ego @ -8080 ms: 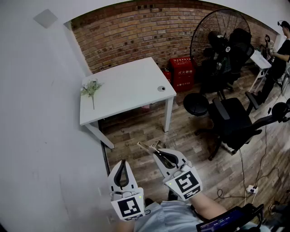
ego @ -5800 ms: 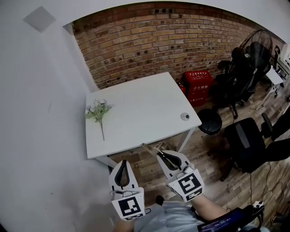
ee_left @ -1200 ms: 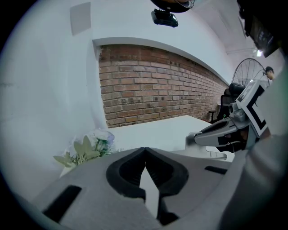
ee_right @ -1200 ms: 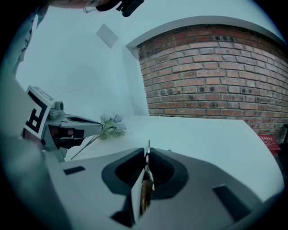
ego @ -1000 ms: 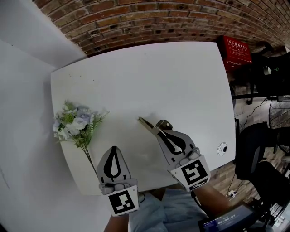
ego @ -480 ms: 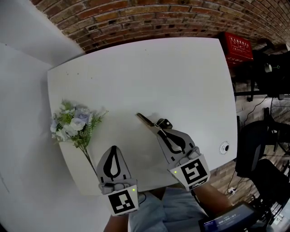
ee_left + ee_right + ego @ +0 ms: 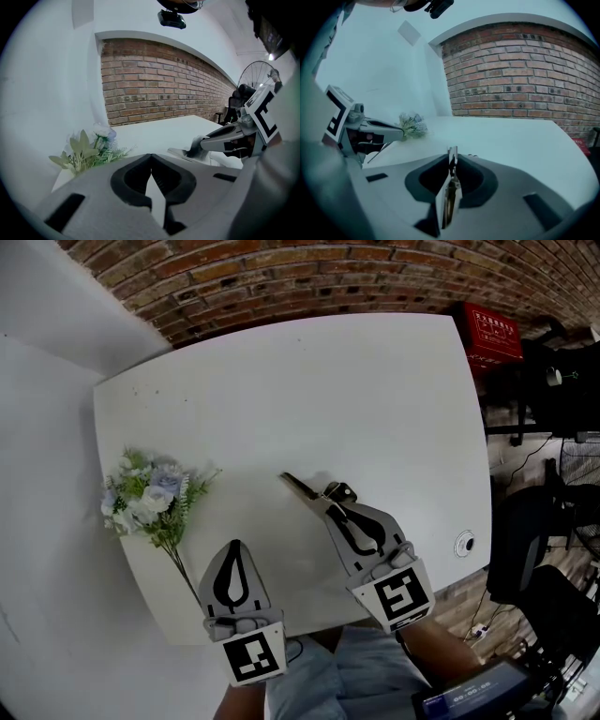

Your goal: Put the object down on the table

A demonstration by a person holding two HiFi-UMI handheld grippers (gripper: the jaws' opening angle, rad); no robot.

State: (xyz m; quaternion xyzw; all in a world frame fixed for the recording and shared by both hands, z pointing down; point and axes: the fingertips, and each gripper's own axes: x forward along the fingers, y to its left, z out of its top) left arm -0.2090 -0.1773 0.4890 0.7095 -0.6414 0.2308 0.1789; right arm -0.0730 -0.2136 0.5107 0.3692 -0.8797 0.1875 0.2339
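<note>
Note right tongs pinching thin metal tool, jaws just easing apart, tool jutting forward low over white worktop, contact unclear. Note left tongs pressed together, empty, hovering beside flower sprig.

L-gripper shut; R-gripper loosening round object
</note>
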